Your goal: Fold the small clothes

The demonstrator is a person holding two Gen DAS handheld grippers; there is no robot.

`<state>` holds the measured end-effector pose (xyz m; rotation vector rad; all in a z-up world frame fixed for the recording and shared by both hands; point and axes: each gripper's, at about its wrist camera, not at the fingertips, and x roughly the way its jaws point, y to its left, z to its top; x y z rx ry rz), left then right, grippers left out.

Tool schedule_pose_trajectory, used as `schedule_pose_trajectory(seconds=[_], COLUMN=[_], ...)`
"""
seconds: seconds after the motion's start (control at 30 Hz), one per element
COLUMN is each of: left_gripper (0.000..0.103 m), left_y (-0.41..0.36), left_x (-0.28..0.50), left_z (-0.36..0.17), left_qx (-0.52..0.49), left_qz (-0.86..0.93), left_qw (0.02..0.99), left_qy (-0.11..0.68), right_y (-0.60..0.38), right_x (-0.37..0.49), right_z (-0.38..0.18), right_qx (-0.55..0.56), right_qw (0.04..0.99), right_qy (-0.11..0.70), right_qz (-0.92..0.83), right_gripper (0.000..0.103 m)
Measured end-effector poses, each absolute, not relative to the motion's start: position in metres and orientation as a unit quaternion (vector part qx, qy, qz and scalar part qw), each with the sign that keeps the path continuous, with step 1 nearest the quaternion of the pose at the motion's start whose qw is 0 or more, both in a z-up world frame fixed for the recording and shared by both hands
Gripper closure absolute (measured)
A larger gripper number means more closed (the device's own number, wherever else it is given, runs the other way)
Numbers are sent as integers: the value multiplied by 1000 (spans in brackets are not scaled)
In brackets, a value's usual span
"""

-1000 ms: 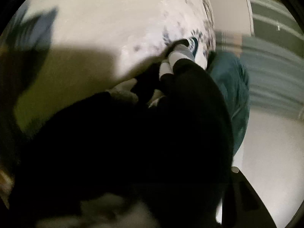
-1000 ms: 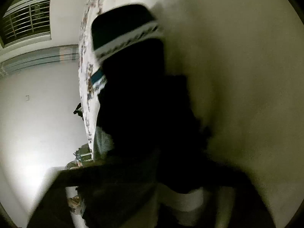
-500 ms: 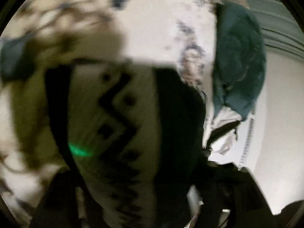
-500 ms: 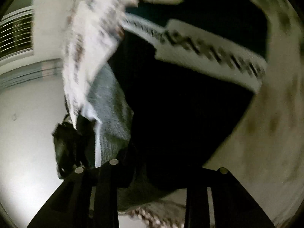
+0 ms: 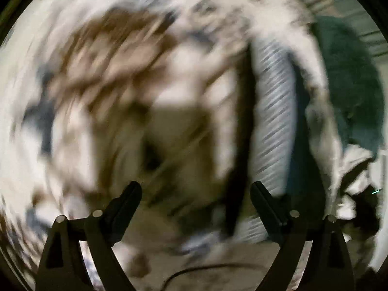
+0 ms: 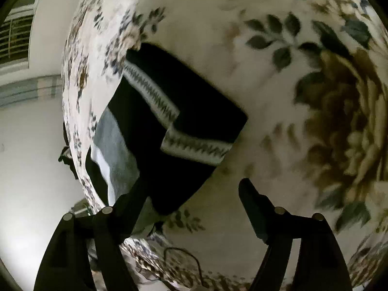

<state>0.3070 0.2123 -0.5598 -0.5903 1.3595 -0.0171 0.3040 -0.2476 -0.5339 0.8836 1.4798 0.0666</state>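
A folded black garment with white zigzag bands (image 6: pixel 184 121) lies flat on the flowered bedspread (image 6: pixel 242 36) in the right wrist view, on top of a grey piece (image 6: pixel 114 150). My right gripper (image 6: pixel 192 194) hovers just in front of it, jaws opening, nothing between them; the left fingertip overlaps the garment's near edge. In the blurred left wrist view my left gripper (image 5: pixel 195 194) stands wide, jaws still opening, empty, over the bedspread (image 5: pixel 109 72). The garment's black edge and white patterned band (image 5: pixel 271 121) show to its right.
A dark teal cloth (image 5: pixel 349 84) lies at the bed's right edge in the left wrist view, with crumpled pale fabric (image 5: pixel 349 169) below it. A thin dark cable (image 6: pixel 186 254) lies on the bedspread near my right gripper. White wall and a window (image 6: pixel 14 36) lie beyond the bed.
Both grippers have let go of the black garment and opened. It now lies folded on the bed. Both hands have pulled back from it, the left one swinging fast across the bedspread.
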Motion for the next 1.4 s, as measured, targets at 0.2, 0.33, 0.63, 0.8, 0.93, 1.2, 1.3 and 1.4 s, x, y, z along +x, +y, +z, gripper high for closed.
schedule_pose_trajectory(seconds=[0.2, 0.33, 0.63, 0.8, 0.93, 1.2, 1.3, 1.4], left_gripper=[0, 0, 1, 1, 1, 1, 0, 0], left_y=[193, 182, 194, 175, 129, 77, 98, 119], left_x=[303, 304, 305, 324, 367, 394, 391, 385], left_z=[-587, -592, -561, -489, -472, -533, -565, -584], left_qx=[-256, -272, -342, -324, -242, -148, -207, -284], left_qz=[13, 54, 78, 82, 46, 30, 21, -6], left_qw=[755, 766, 753, 796, 823, 805, 779, 748], left_qy=[604, 580, 557, 505, 513, 574, 591, 600], right_y=[-263, -249, -238, -260, -281, -188, -145, -135], right_x=[335, 351, 363, 358, 354, 354, 343, 337], right_z=[-582, -586, -493, -528, -493, -467, -518, -557], right_qx=[441, 443, 269, 255, 281, 228, 158, 89], right_qw=[618, 630, 768, 711, 738, 771, 752, 762], right_qy=[651, 638, 581, 655, 614, 569, 616, 625], right_qz=[19, -1, 18, 18, -1, 169, 171, 143], right_gripper=[24, 74, 92, 71, 51, 51, 52, 55])
